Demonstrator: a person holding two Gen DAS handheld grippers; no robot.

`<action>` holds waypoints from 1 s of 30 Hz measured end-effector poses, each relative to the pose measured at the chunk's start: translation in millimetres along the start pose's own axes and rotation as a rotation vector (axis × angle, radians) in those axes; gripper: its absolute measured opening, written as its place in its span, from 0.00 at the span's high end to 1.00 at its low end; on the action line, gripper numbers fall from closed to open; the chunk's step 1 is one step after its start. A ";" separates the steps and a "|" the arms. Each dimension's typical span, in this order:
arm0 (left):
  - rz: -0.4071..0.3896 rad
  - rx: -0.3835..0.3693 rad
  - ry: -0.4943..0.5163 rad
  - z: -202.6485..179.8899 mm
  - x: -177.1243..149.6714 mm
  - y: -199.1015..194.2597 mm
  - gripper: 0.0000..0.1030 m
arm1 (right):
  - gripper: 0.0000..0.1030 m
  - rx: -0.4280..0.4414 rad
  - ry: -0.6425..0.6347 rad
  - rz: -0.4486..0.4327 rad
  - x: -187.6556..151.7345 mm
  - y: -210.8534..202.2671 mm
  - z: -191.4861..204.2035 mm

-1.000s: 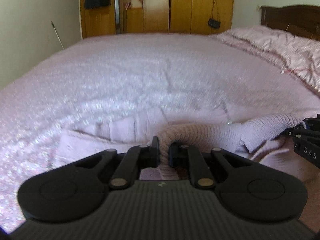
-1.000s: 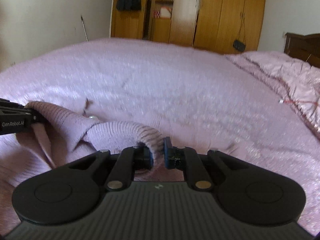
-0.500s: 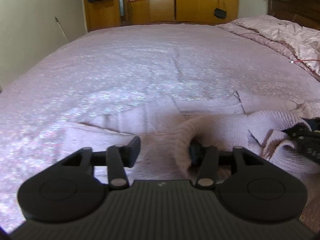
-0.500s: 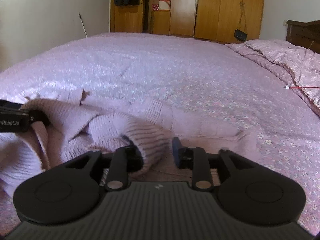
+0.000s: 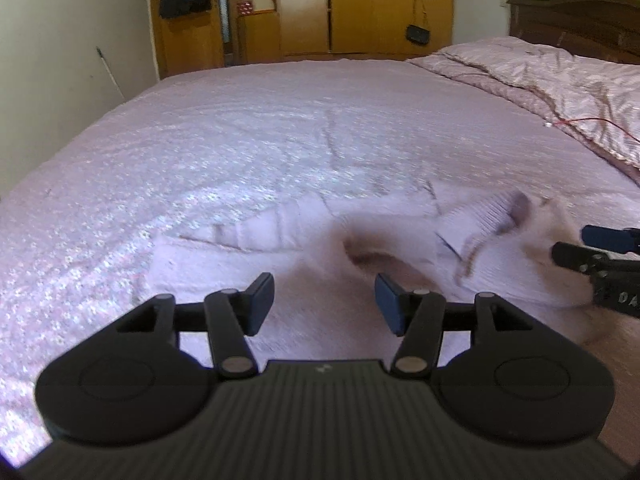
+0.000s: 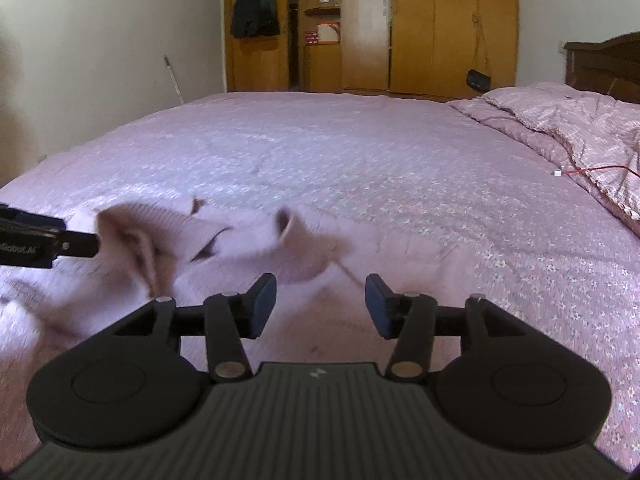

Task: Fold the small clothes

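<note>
A small lilac knitted sweater (image 5: 400, 240) lies crumpled on the pink bedspread (image 5: 280, 140), blurred in both views. My left gripper (image 5: 324, 300) hovers just short of it, jaws opening, nothing between its blue pads (image 5: 260, 300). In the right wrist view the sweater (image 6: 240, 248) lies ahead and to the left. My right gripper (image 6: 320, 300) is back from it, jaws opening, with nothing between them. Each view shows the other gripper's fingers at its edge: the right fingers (image 5: 600, 256) touch the sweater's right side, the left fingers (image 6: 44, 240) its left.
A folded pink quilt (image 6: 580, 136) with a red cable (image 6: 592, 170) lies at the bed's right. Behind stand wooden wardrobes (image 6: 380, 24), a dark garment (image 6: 254, 0) and a small black bag (image 6: 478, 79) hanging on them. A white wall (image 5: 60, 60) runs along the left.
Both grippers were shut on sweater folds, then opened and let go. Both have drawn back from the sweater, which has dropped onto the bed.
</note>
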State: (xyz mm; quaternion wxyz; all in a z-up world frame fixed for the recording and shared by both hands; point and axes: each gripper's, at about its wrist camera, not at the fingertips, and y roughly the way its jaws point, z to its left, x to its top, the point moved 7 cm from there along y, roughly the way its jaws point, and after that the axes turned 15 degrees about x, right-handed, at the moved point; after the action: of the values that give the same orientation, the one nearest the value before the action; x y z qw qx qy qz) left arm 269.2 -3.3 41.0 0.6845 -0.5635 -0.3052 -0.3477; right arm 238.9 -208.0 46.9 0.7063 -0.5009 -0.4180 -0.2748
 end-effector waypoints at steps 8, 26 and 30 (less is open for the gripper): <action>0.001 -0.067 0.057 -16.0 -20.6 -14.2 0.44 | 0.43 0.067 -0.104 0.045 -14.5 0.3 27.0; -0.092 -0.077 0.245 -54.7 -53.6 -0.8 0.45 | 0.41 0.092 -0.155 0.066 -31.0 36.5 27.4; -0.127 -0.100 0.265 -59.3 -55.6 2.2 0.80 | 0.68 0.080 -0.174 0.041 -28.2 37.9 30.7</action>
State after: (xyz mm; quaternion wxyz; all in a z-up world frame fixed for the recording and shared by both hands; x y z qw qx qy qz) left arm 240.7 -54.0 -15.9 0.6665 -0.5254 -0.2295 -0.4765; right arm 245.7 -166.9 9.0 0.6924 -0.5028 -0.4779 -0.1986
